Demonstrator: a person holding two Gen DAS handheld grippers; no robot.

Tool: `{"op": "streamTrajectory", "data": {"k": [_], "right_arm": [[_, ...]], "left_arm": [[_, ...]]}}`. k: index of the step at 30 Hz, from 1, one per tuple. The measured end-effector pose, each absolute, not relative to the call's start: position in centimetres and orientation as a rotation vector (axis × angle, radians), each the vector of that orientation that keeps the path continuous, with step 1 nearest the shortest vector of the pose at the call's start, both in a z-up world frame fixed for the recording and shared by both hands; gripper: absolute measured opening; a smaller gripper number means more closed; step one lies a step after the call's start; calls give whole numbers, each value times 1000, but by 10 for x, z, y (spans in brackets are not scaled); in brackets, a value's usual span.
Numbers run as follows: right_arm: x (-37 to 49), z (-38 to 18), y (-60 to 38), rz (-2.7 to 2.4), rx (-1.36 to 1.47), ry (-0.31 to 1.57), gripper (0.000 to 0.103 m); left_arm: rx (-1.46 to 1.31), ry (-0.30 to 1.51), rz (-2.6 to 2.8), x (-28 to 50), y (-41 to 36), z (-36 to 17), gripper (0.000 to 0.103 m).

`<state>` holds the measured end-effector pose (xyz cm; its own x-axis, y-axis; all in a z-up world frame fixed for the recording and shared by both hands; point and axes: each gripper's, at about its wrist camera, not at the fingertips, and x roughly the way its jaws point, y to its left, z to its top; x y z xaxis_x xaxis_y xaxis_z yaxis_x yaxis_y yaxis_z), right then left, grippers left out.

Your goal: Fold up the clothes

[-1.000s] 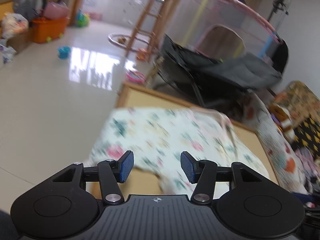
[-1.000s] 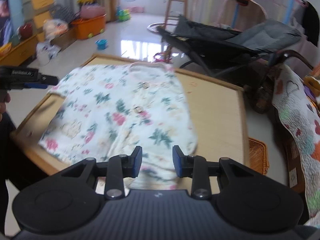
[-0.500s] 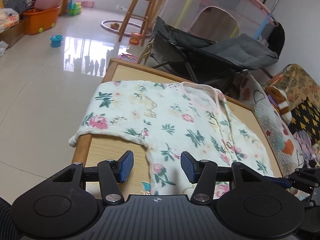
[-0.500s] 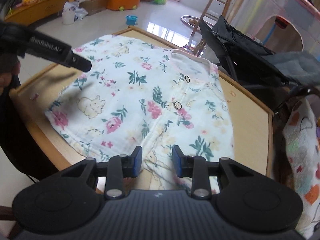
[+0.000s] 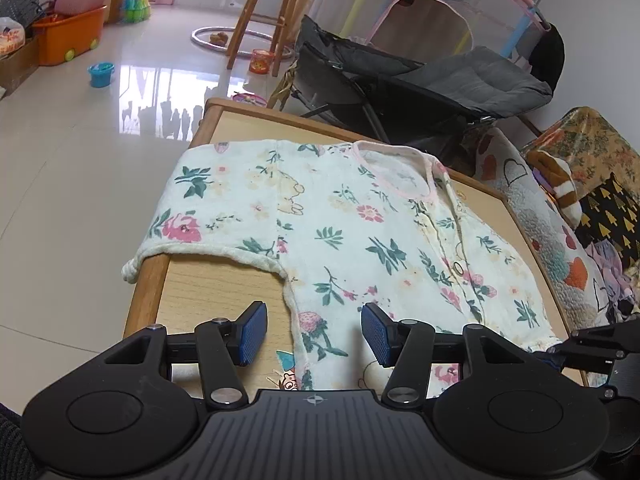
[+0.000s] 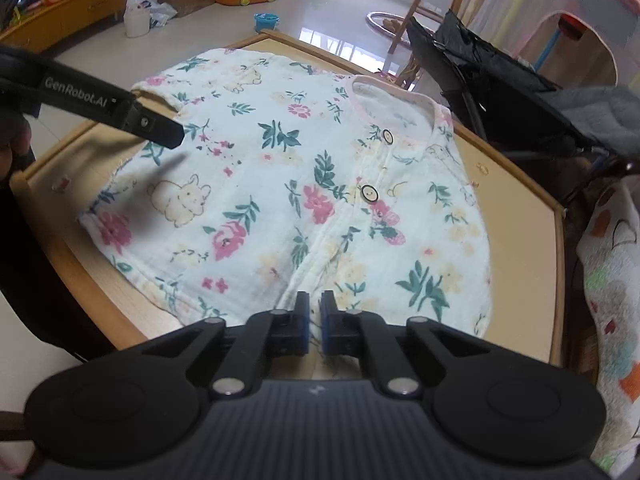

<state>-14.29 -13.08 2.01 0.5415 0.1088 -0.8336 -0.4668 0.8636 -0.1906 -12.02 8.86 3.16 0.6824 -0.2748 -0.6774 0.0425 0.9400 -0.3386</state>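
A white floral baby garment [image 5: 360,236] lies spread front-up on the wooden table [image 5: 208,292], its pink-trimmed neck at the far end and one sleeve draped over the left edge. My left gripper [image 5: 314,334] is open low over the near left side. The cloth's side edge runs between its blue pads [image 5: 252,332], and neither pad presses on it. In the right wrist view the same garment [image 6: 304,184] shows two buttons. My right gripper [image 6: 314,320] is shut at the near hem, with a thin bit of cloth pinched between the pads. The left gripper [image 6: 172,136] hovers over the left sleeve.
A dark folding stroller [image 5: 420,80] stands just behind the table. A patterned quilt [image 6: 612,280] and cushions crowd the right side. A wooden stool [image 5: 260,12], an orange bin [image 5: 68,36] and small toys sit on the glossy floor to the left.
The right jaws have closed at the near hem. Both grippers have come lower and closer to the garment. The left jaws stay the same width.
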Motion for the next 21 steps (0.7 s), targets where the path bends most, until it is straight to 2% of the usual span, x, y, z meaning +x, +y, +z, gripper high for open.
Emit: {"op": "streamTrajectory", "data": {"k": [15,21], "right_arm": [[-135,90,-177,288,-261,828,2],[-120,109,-208,213,-288,782,2]], "left_arm": [[-328,816,-168,-120,90,28,55],[-331,816,-164,-120,91,29,55]]}}
